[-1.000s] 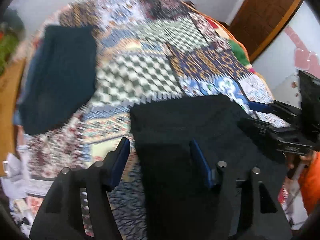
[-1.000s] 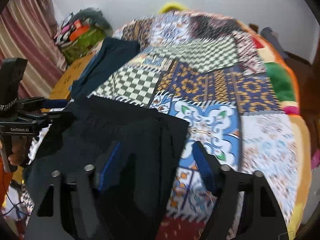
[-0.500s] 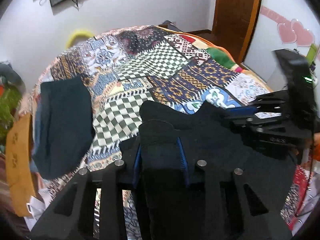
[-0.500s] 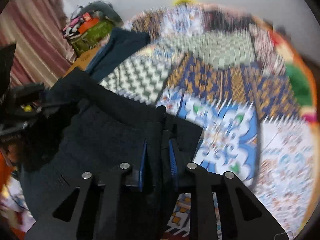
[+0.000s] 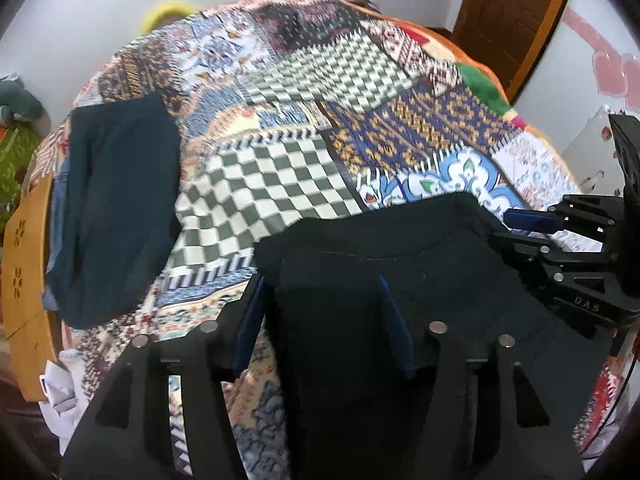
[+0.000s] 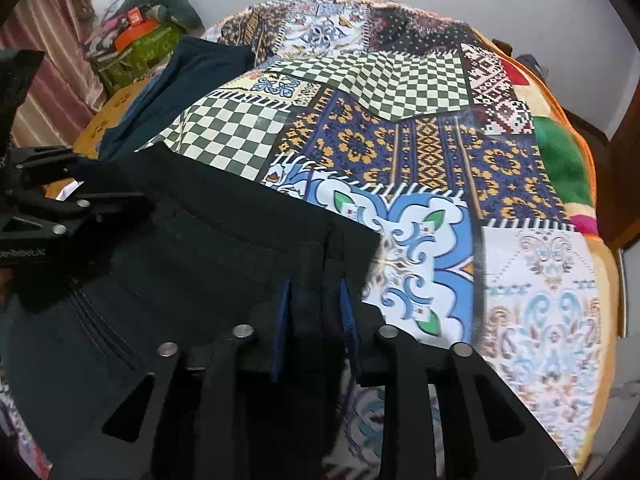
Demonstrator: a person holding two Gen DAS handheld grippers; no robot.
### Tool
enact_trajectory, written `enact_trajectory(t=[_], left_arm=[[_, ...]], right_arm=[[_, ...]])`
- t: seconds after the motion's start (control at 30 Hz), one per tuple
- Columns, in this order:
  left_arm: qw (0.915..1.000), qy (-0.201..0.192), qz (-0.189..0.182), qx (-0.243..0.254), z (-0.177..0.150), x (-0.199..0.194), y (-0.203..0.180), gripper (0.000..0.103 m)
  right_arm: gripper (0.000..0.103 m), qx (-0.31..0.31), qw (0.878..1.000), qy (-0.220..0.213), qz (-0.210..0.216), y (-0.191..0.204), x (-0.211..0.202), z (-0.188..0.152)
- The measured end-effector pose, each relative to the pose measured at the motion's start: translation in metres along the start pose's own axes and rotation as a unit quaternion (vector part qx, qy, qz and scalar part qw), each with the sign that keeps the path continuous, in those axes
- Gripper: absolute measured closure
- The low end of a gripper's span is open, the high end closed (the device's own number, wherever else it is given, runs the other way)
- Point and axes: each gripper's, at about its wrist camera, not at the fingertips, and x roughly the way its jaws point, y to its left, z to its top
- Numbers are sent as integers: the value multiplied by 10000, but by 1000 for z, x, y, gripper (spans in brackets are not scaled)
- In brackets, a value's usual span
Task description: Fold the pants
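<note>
Pants (image 5: 400, 300) lie beside folded navy garment (image 5: 116, 216); left tongs (image 5: 320, 312) opening astride them, right tongs (image 6: 314, 308) opening, still pinching.

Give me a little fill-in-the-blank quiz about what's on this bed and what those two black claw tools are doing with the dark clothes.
1. The black pants lie on a patchwork ____.
2. The right gripper has a fold of the pants bunched between its ____ pads.
3. A second dark garment lies apart from the pants, near the bed's ____ edge in the left wrist view.
4. The left gripper stands with its jaws ____ over the pants' corner.

Missing words: quilt; blue; left; apart
</note>
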Motion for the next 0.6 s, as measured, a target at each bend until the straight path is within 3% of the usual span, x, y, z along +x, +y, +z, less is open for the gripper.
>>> enact_trajectory(t=[0.07, 0.13, 0.3, 0.4, 0.5, 0.6], left_arm=[[9993, -241, 280, -1, -1, -20, 1, 44], [9984, -428, 368, 30, -2, -39, 0, 44], [9986, -500, 57, 139, -22, -62, -14, 40], [9992, -293, 23, 257, -40, -53, -27, 40], [9994, -17, 100, 341, -67, -35, -30, 36], [9995, -207, 28, 235, -90, -44, -21, 33]], right_arm=[[77, -146, 9996, -117, -190, 3, -19, 1], [77, -157, 9993, -331, -101, 6, -36, -1], [64, -91, 9962, -701, 505, 28, -70, -10], [57, -113, 9955, -577, 742, 45, -63, -21], [57, -91, 9968, -184, 776, 55, -42, -42], [54, -22, 9972, -309, 675, 50, -42, -63]])
